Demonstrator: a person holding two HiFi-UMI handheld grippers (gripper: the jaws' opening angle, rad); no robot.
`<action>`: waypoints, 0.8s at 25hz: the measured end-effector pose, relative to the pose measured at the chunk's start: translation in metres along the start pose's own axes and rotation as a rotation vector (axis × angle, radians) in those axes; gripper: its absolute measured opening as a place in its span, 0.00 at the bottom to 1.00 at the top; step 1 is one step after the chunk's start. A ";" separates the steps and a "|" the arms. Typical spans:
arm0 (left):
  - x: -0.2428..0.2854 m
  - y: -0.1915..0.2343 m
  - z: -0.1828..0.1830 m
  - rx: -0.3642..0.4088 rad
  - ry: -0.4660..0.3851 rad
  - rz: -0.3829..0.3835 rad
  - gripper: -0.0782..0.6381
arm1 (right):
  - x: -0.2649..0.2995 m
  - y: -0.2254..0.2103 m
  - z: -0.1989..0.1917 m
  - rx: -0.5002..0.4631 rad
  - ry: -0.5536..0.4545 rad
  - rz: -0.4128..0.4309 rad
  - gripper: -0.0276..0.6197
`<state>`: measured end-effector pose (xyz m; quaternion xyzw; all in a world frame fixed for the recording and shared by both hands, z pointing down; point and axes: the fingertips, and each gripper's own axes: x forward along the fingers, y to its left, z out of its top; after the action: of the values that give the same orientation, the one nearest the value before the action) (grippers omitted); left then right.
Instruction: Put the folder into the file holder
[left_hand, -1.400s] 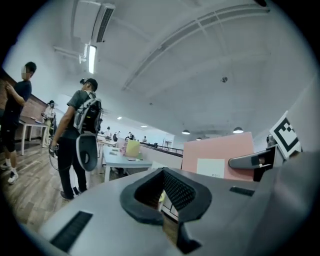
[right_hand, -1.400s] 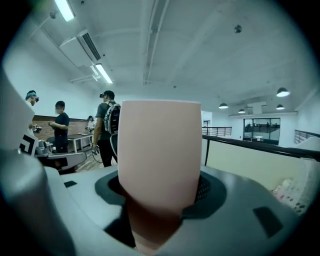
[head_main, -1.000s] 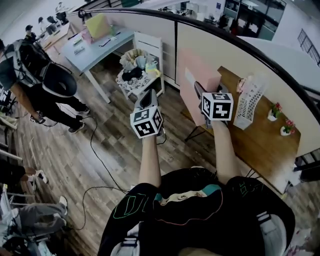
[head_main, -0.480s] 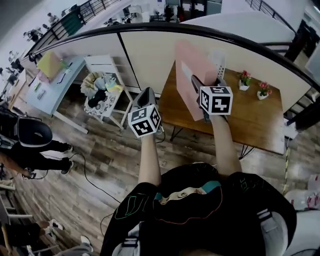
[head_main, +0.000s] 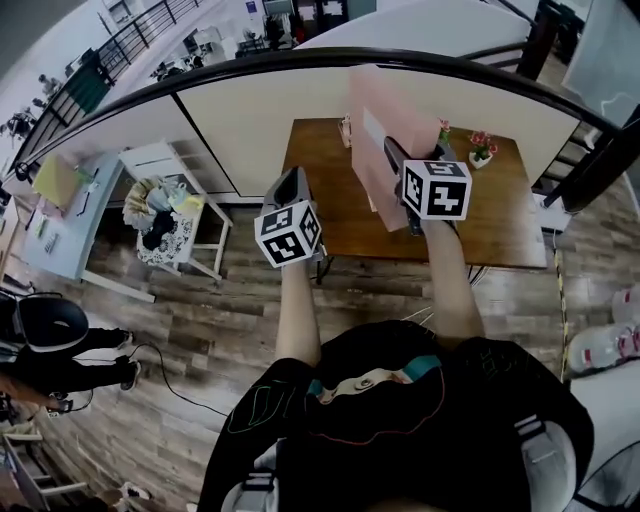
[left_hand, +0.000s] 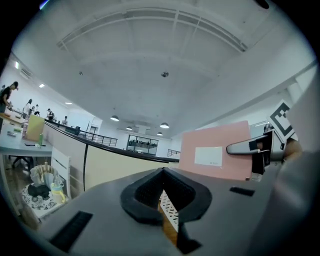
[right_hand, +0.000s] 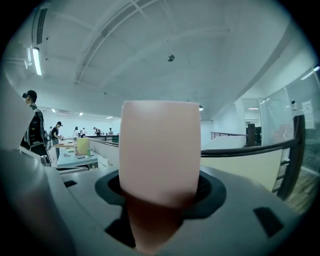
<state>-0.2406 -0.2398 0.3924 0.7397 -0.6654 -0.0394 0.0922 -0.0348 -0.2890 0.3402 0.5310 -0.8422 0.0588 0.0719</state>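
The right gripper (head_main: 395, 152) has its fingers clamped on the pink folder (right_hand: 160, 150), whose lower edge sits deep between them and fills the middle of the right gripper view. The left gripper (head_main: 293, 183) holds nothing: its fingers meet at the tips. Through the slot between them show a strip of the wooden counter (head_main: 500, 215) and what looks like the white perforated wall of the file holder (left_hand: 170, 216).

Compared with a second ago, the head view has swung round. The counter, then off to the right and seen at a slant, now lies straight ahead, with both grippers still raised in much the same pose and the folder still in the right one.

The folder stands upright in the right fingers over the far middle of the counter, its broad face with a white label turned left toward the left gripper. Small flower pots (head_main: 481, 148) stand just right of it at the counter's far edge. In the head view the folder hides most of the file holder.
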 end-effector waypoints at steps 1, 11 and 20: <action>0.002 -0.006 0.000 -0.001 0.000 -0.009 0.11 | -0.003 -0.007 0.001 0.004 0.000 -0.012 0.47; 0.014 -0.037 -0.008 0.008 0.025 -0.031 0.11 | -0.011 -0.045 0.001 0.025 0.016 -0.072 0.47; 0.015 -0.031 -0.015 -0.003 0.032 0.031 0.11 | 0.005 -0.052 -0.001 0.025 0.028 -0.045 0.47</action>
<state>-0.2059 -0.2499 0.4022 0.7297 -0.6752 -0.0271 0.1045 0.0105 -0.3155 0.3429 0.5498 -0.8282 0.0752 0.0783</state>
